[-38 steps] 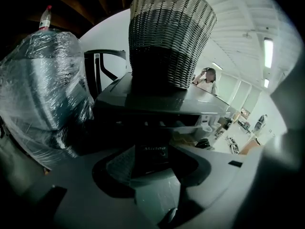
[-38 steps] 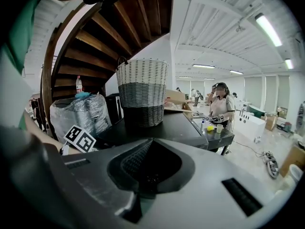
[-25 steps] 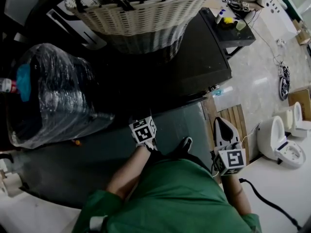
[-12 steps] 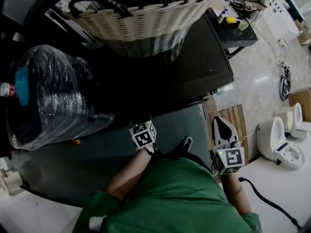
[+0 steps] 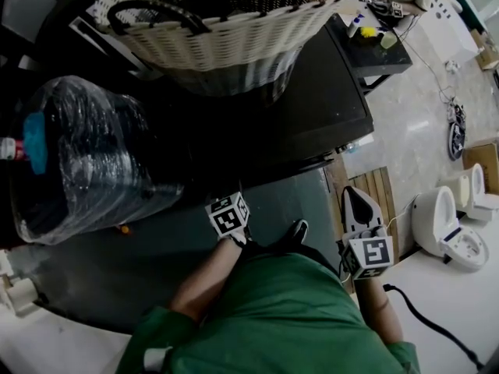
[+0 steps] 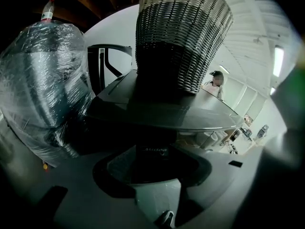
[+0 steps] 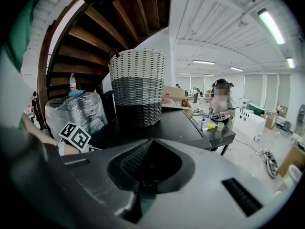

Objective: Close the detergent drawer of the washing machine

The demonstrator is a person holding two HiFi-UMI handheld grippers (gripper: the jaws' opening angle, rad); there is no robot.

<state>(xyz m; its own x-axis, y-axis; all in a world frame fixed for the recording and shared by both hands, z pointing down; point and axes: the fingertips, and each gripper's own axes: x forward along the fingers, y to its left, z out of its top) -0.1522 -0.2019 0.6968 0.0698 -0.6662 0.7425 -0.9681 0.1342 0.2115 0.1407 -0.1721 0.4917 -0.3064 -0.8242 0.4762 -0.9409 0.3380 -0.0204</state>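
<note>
The washing machine's black top [image 5: 312, 107] carries a wicker basket [image 5: 226, 29]. My left gripper [image 5: 228, 213] is held up to the machine's front edge, and in the head view its jaws are hidden under its marker cube. In the left gripper view the left gripper [image 6: 156, 149] has its jaws a little apart against a dark front panel with a pale logo [image 6: 157, 150], just under the lid [image 6: 167, 113]. I cannot tell whether that panel is the drawer. My right gripper [image 5: 355, 199] hangs off to the right, shut and empty [image 7: 150, 142].
A large plastic-wrapped bundle [image 5: 86, 154] stands left of the machine. Behind the machine at the right is a small dark table with bottles [image 5: 370, 41]. A wooden pallet [image 5: 374, 189] and white toilets [image 5: 448, 224] sit on the floor at right. A person [image 7: 221, 104] stands far off.
The head view has drifted slightly. Both grippers stay in nearly the same places.
</note>
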